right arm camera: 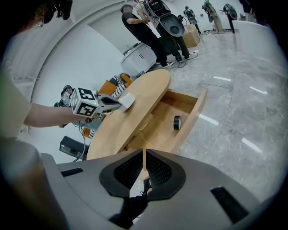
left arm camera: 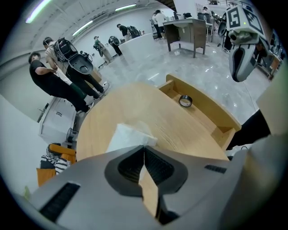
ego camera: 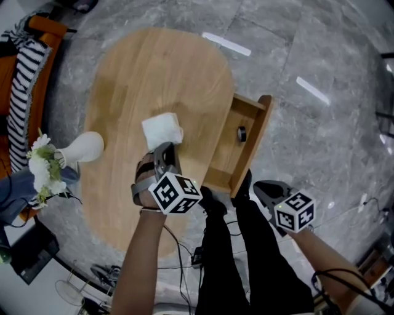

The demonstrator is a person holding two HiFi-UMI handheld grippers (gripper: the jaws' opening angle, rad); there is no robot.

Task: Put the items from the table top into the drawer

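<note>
Tissue pick-up at oval table, drawer standing open.
White vase with flowers stood at the table's left edge. White tissue lay near the table's middle, with the left gripper pinched on its near edge. The drawer was pulled out from the table's right side, a black tape roll lying inside. Right gripper hung off the table, beside the drawer front, jaws together and empty.

We see grey marble floor ahead of the left gripper, an orange chair to its left, strip lights overhead.
</note>
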